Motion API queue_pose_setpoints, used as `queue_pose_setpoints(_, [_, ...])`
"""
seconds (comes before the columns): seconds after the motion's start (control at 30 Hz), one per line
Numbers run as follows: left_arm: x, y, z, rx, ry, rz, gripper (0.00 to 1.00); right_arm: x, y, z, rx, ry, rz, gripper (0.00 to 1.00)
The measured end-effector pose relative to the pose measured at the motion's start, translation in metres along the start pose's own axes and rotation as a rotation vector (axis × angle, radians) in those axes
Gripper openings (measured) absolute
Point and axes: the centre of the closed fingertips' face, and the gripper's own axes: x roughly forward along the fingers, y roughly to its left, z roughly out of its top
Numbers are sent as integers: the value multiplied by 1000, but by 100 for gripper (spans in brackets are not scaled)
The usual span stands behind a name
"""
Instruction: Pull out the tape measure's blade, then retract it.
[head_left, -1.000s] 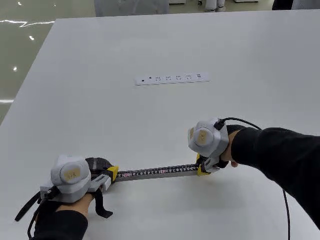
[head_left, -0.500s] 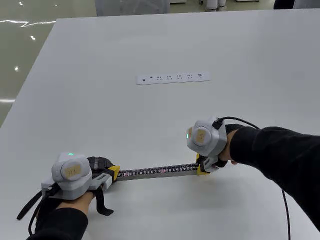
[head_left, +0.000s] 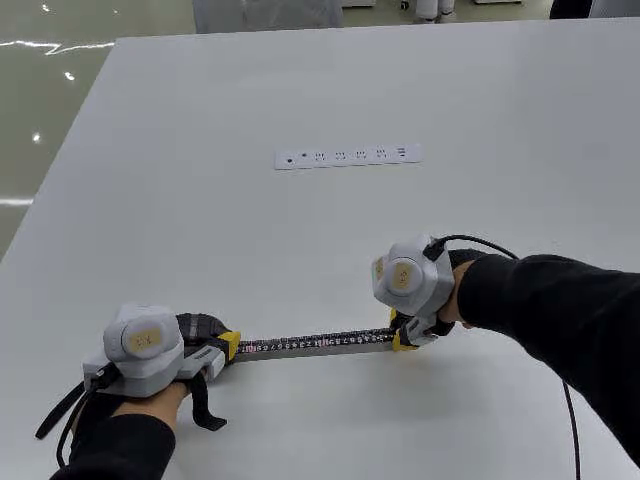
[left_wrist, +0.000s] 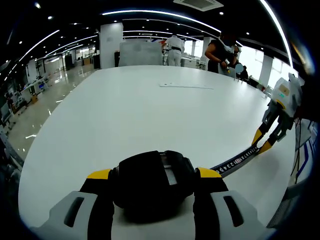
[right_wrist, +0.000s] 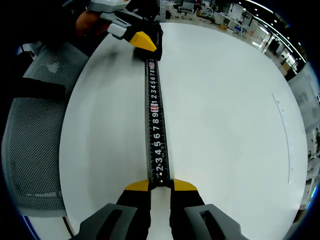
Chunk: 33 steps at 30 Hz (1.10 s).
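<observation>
A black tape measure case (left_wrist: 152, 182) sits between the yellow-tipped jaws of my left gripper (left_wrist: 154, 175), which is shut on it; the case (head_left: 203, 328) lies at the front left of the white table (head_left: 320, 100). Its black blade (head_left: 315, 343) with white numbers runs flat along the table to my right gripper (head_left: 402, 341). In the right gripper view the blade (right_wrist: 155, 130) leads straight from the far case (right_wrist: 150, 37) to my right gripper (right_wrist: 160, 186), shut on the blade's end. The blade (left_wrist: 235, 161) also stretches rightward in the left gripper view.
A white power strip (head_left: 347, 156) lies flat on the table beyond the tape. A black strap (head_left: 200, 405) trails from the left gripper near the front edge. A mesh chair (right_wrist: 35, 145) stands beside the table. People stand at the far end of the room (left_wrist: 220, 50).
The right gripper has edged slightly left toward the case, so the pulled-out stretch of blade looks a little shorter. The left gripper keeps its hold on the case.
</observation>
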Motion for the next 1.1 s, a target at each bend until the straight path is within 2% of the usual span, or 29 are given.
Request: queue_pose_setpoints(1.1, [-1,0,-2,-1,28,-6,59,2,-1,8,40,4,1,9])
